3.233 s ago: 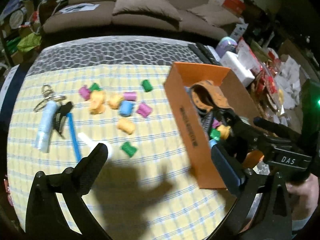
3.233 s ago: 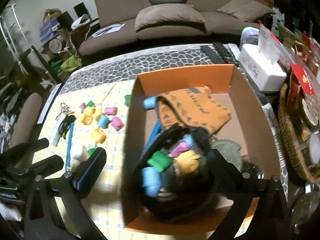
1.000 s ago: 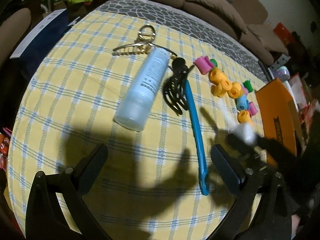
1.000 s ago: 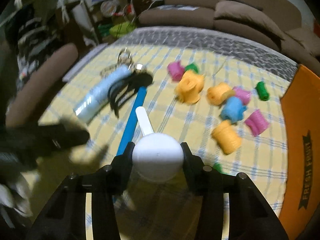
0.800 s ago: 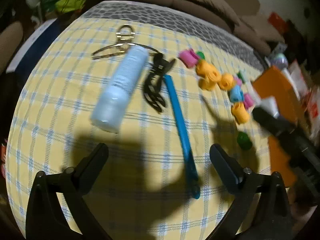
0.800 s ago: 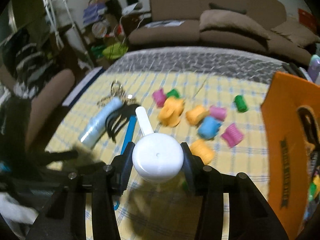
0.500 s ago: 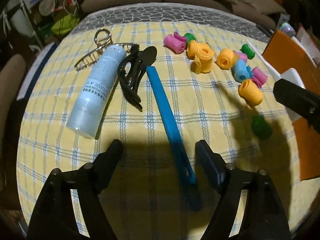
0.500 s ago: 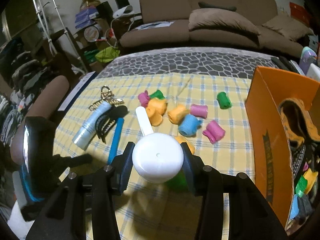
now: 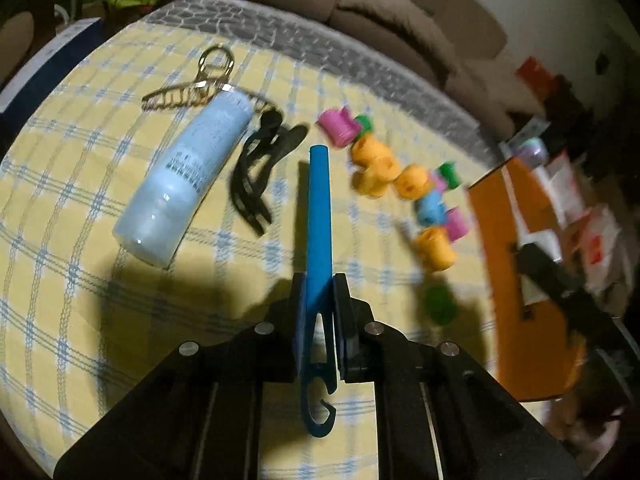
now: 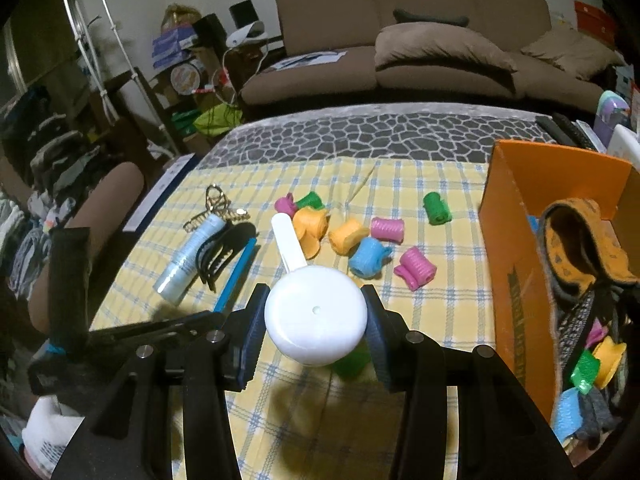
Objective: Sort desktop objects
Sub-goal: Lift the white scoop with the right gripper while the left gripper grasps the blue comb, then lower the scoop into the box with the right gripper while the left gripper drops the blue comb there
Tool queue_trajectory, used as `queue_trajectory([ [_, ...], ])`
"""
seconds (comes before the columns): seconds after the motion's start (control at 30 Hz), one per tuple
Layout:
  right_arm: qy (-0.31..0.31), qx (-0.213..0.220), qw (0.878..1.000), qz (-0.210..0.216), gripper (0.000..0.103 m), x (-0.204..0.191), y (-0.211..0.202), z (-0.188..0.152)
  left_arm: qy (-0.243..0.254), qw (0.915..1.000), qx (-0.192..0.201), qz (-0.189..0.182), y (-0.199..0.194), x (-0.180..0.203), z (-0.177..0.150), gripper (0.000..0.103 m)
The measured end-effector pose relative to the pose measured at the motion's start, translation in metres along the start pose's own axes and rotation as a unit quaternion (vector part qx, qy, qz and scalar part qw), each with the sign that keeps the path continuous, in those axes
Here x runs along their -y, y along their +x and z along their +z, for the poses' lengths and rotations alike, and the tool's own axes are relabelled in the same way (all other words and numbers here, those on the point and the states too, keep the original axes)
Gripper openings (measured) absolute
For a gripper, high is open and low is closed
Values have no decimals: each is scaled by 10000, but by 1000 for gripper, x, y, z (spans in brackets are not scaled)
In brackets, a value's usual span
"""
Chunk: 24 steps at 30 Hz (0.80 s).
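Gripping, my left tool has just closed its jaws on the long blue plastic stick, lying on the yellow checked table beside the black hair claw | my right tool clamps the round white plastic scoop above the table, left of the orange cardboard box.

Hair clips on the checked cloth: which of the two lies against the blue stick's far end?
The black plastic claw clip, beside the blue stick held in the left gripper. The gold metal clip lies beyond the pale blue bottle.
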State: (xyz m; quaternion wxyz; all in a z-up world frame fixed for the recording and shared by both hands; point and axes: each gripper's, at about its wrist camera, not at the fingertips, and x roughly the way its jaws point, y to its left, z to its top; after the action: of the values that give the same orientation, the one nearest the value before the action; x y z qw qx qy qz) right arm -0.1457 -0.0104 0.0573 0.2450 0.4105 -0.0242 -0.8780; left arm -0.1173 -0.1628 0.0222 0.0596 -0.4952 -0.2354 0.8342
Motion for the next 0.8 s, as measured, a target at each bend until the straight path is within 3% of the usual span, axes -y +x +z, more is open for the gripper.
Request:
queue_trajectory([
  [0.13, 89, 126, 9999, 12, 46, 8, -11, 3, -142, 9982, 79, -579, -15, 13, 3, 12],
  [0.47, 370, 475, 9979, -251, 46, 47, -56, 11, 95, 9910, 104, -1333, -24, 67, 2, 12],
  [0.8, 1067, 662, 9834, -1310, 46, 148, -112, 1, 522, 9840, -47, -1700, -14, 144, -12, 12],
])
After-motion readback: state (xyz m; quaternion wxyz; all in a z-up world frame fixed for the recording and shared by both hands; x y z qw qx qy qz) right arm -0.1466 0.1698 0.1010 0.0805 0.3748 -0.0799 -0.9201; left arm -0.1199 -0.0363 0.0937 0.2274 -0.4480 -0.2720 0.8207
